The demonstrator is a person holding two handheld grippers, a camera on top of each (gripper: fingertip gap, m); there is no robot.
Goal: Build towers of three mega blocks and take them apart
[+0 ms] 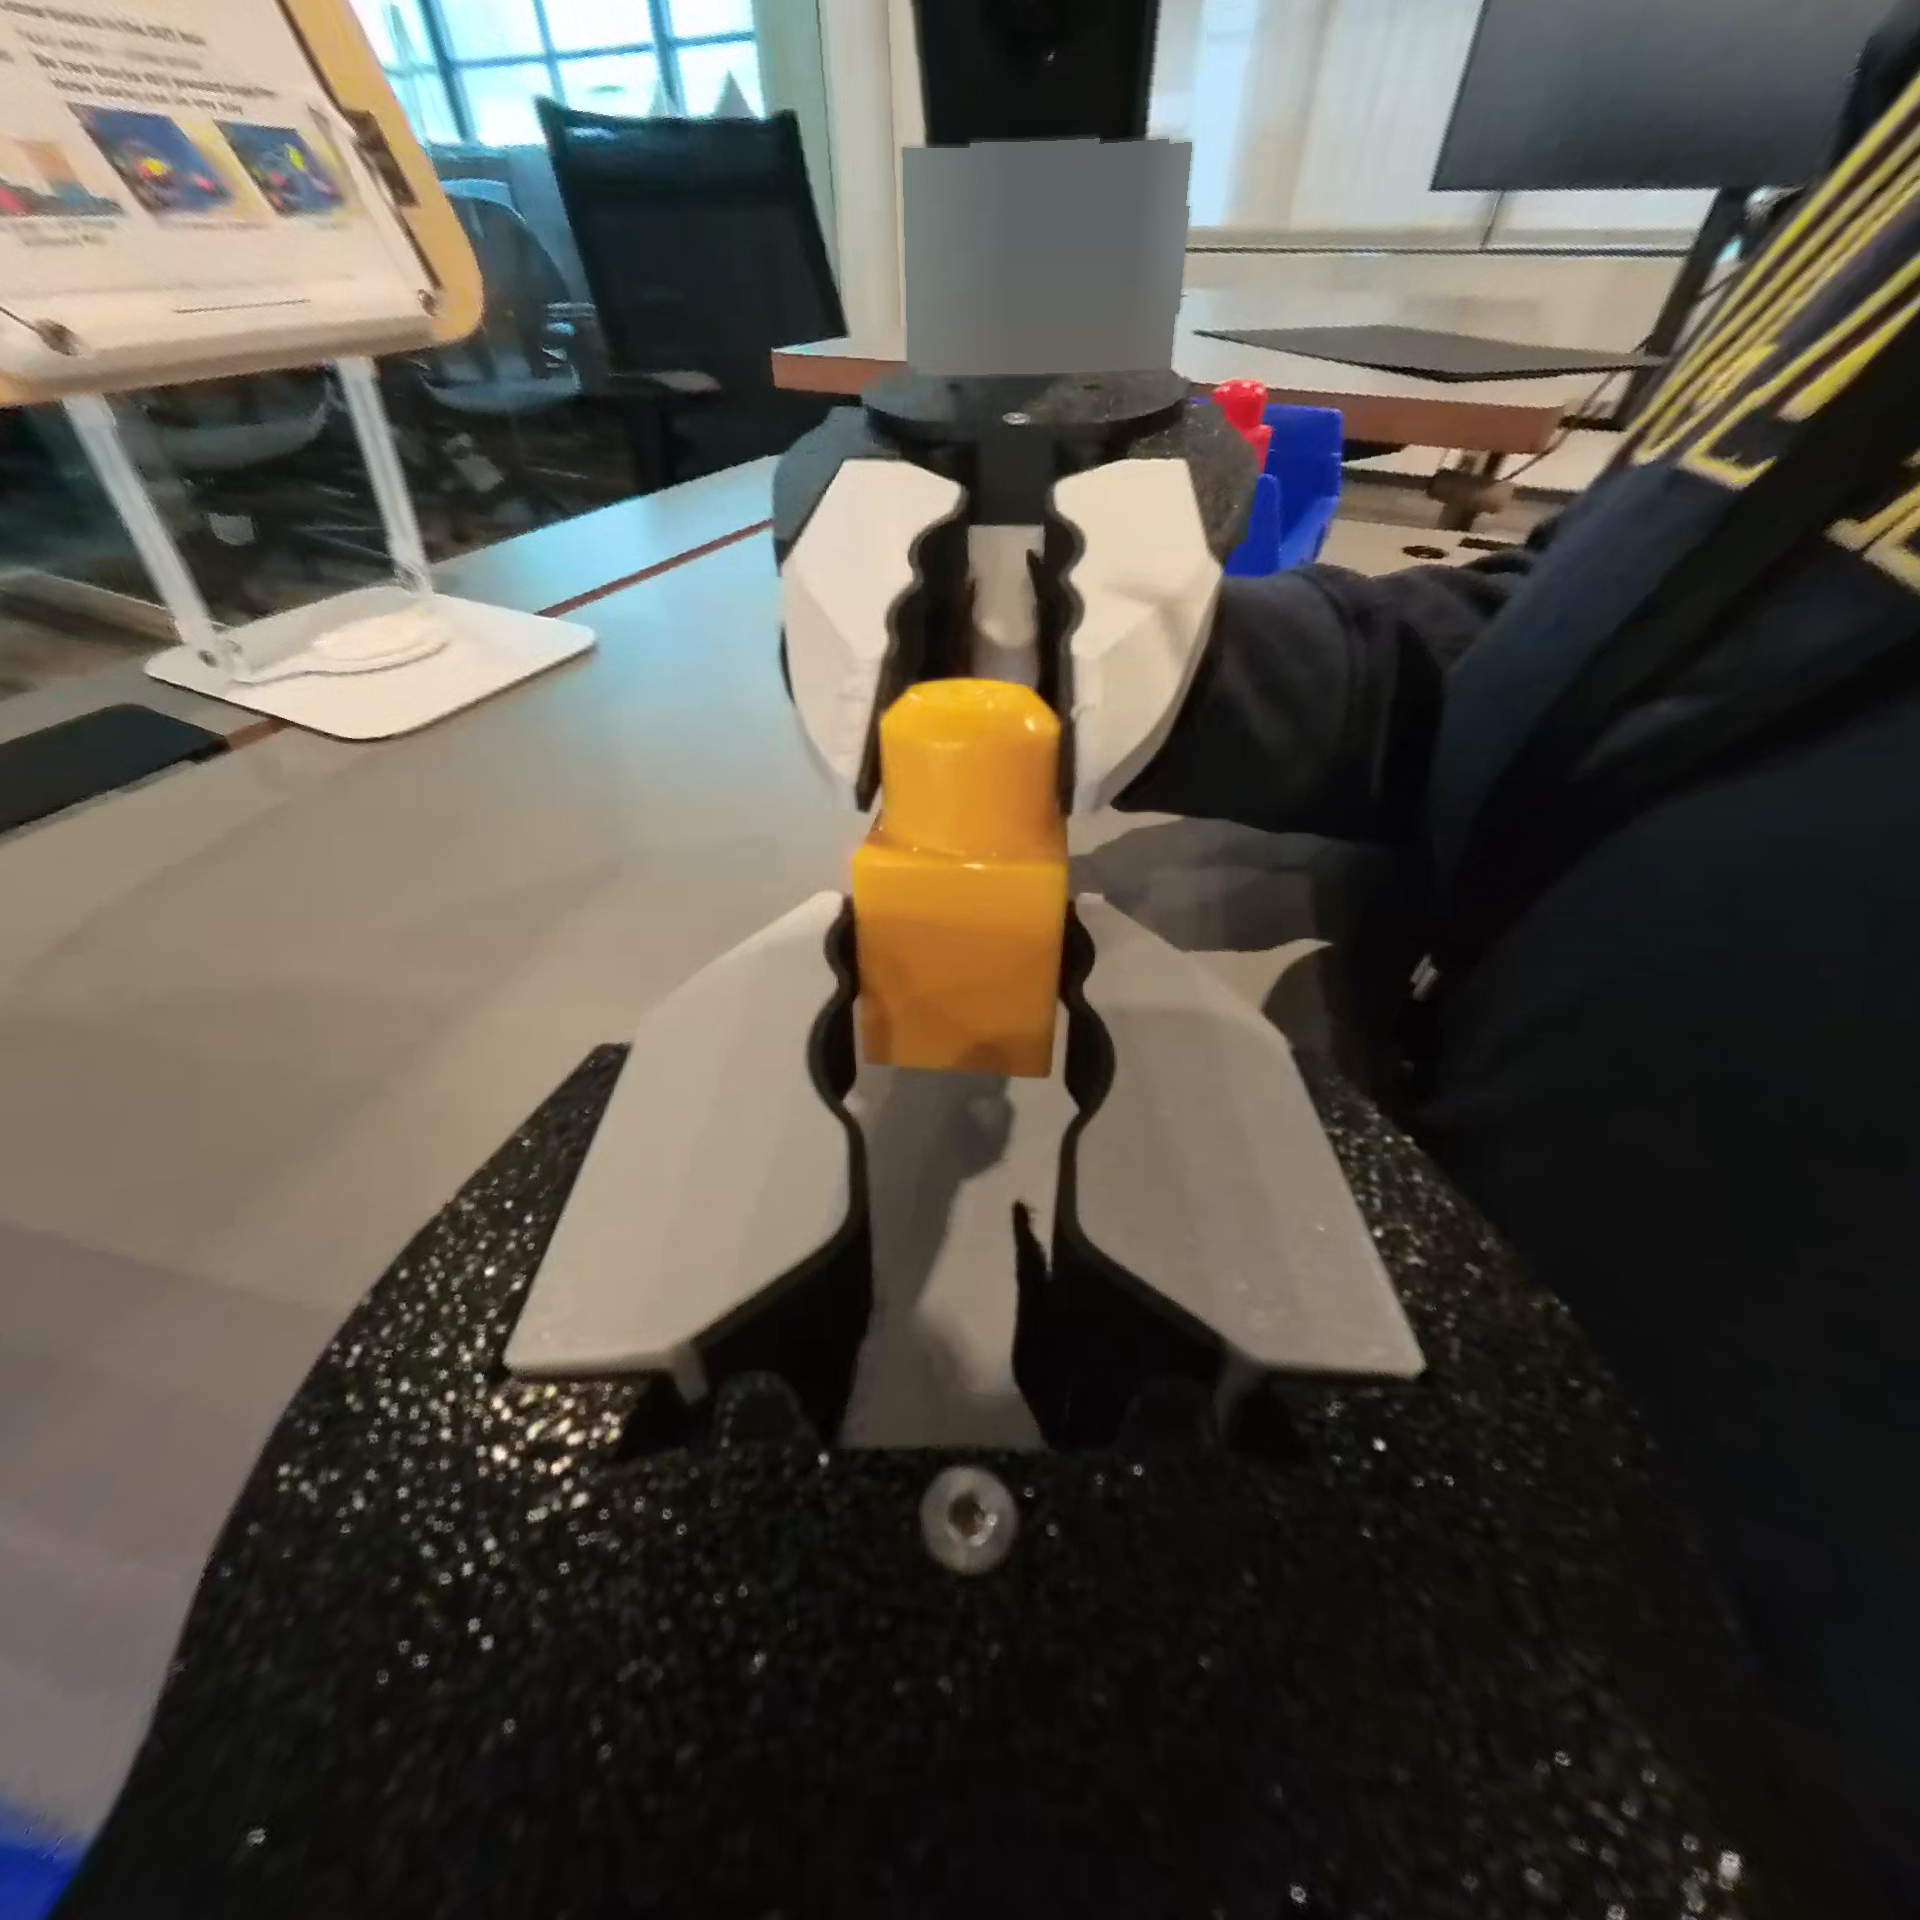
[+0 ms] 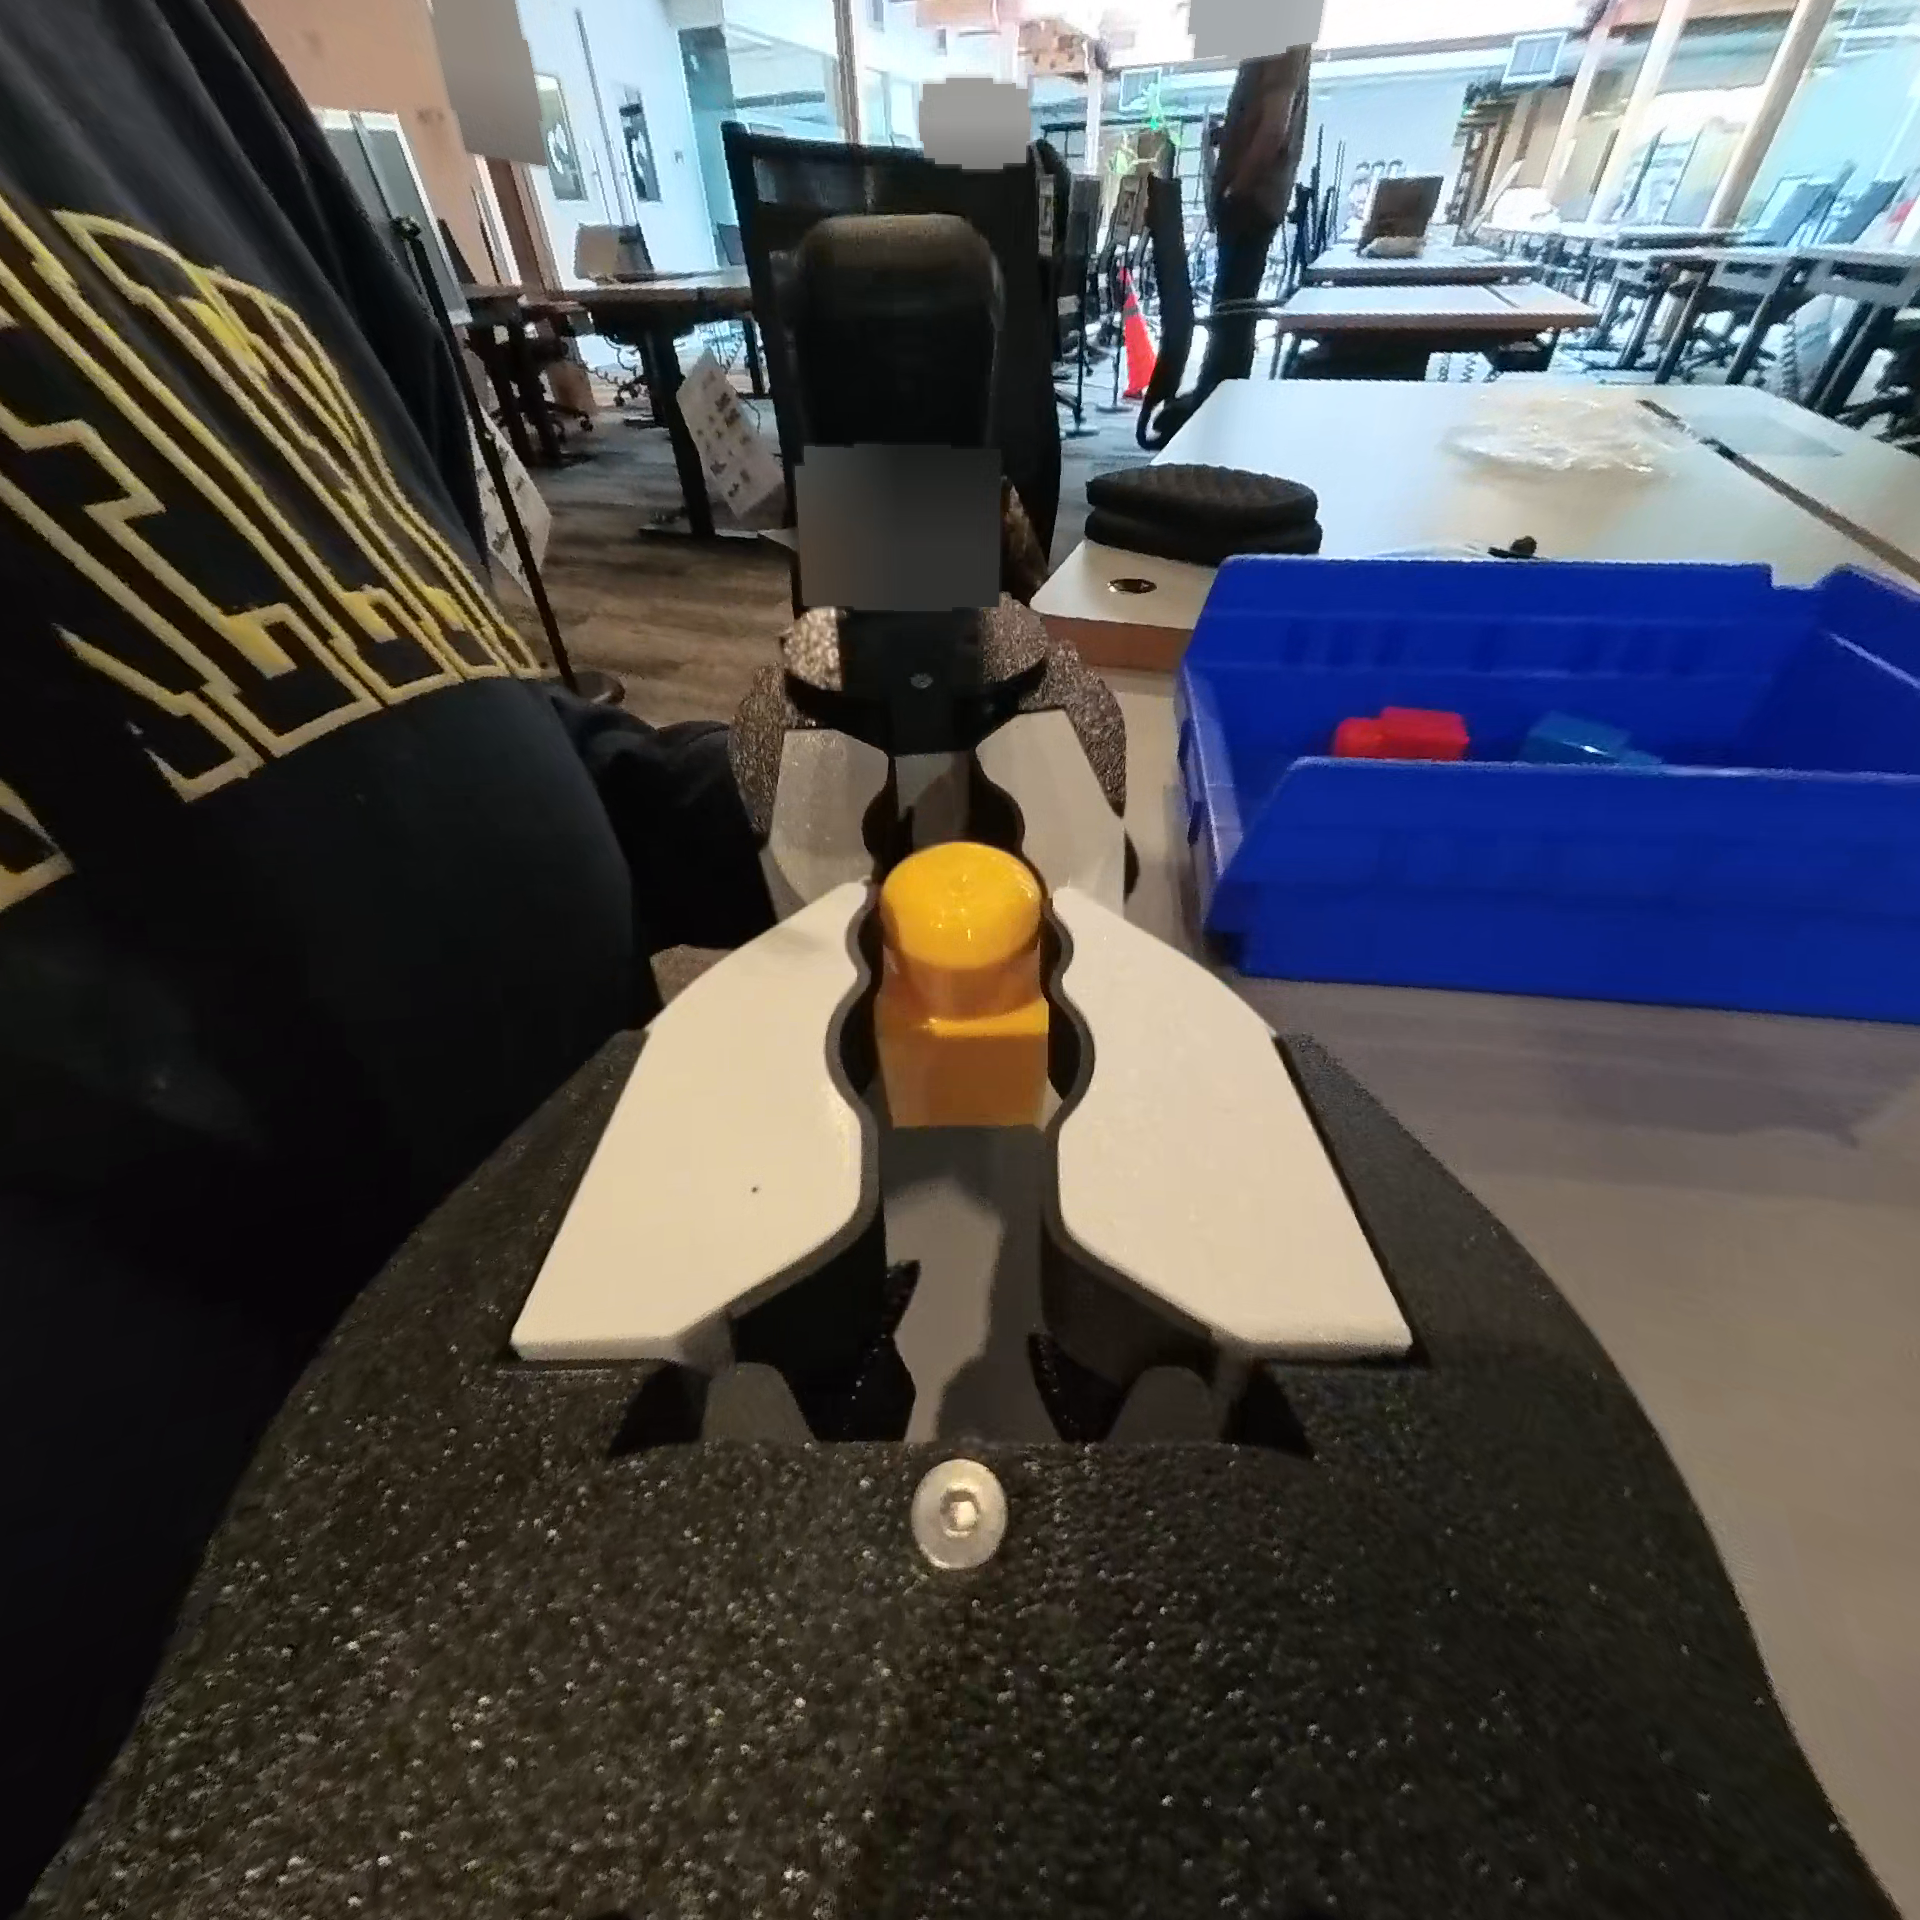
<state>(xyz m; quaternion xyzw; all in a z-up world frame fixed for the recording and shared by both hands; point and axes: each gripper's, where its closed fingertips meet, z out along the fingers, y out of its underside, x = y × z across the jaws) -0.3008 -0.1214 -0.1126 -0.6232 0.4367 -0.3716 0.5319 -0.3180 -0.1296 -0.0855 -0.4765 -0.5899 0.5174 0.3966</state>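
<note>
One yellow mega block (image 1: 956, 956) stands stud up between both grippers, which face each other above the grey table (image 1: 416, 883). My left gripper (image 1: 956, 935) is shut on the block's body. My right gripper (image 1: 966, 769) comes from the far side, its fingers flanking the stud. In the right wrist view the block (image 2: 961, 1039) sits deep between the right gripper's (image 2: 961, 935) shut fingers, and the left gripper's fingers (image 2: 1086, 831) show just behind it. Anything below the block is hidden.
A blue bin (image 2: 1558, 883) stands right of the grippers, holding a red block (image 2: 1403, 732) and a blue block (image 2: 1579, 743). A sign on a white stand (image 1: 364, 665) is at the far left. A person's dark sleeve (image 1: 1351, 675) is close by.
</note>
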